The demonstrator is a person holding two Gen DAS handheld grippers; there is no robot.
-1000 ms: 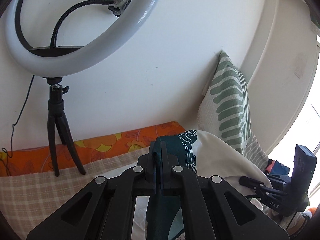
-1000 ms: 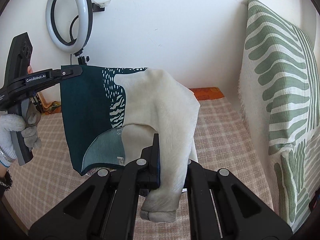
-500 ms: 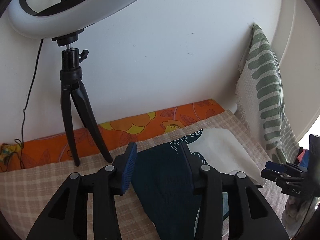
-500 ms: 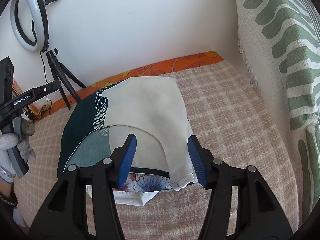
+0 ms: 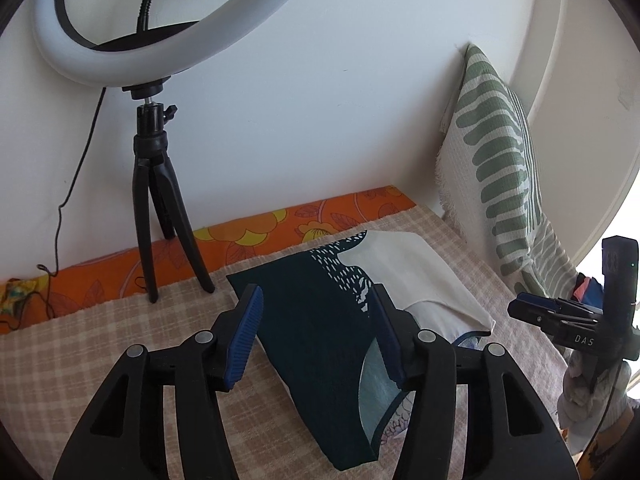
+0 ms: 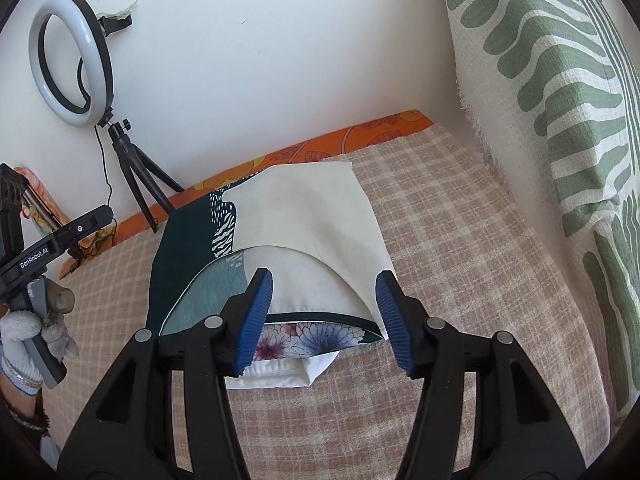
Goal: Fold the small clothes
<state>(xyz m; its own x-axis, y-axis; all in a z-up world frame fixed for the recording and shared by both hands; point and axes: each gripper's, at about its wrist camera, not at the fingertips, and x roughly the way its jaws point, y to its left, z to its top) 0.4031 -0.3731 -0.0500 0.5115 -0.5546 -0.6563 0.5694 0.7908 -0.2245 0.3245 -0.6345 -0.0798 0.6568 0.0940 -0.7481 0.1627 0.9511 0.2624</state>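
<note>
A small garment, dark teal on one side and cream on the other, lies folded flat on the checked cover. In the right wrist view the garment shows a floral lining and a white hem at its near edge. My left gripper is open and empty, just above the teal part. My right gripper is open and empty over the near edge of the cream part. The left gripper shows at the left of the right wrist view, the right gripper at the right of the left wrist view.
A ring light on a black tripod stands on the orange floral sheet by the white wall, left of the garment. A green-striped cushion leans at the right. A cable hangs down the wall.
One second ago both grippers were shut on the garment and held it up. They lowered it onto the cover, opened and let go. Since half a second ago both have drawn back slightly.
</note>
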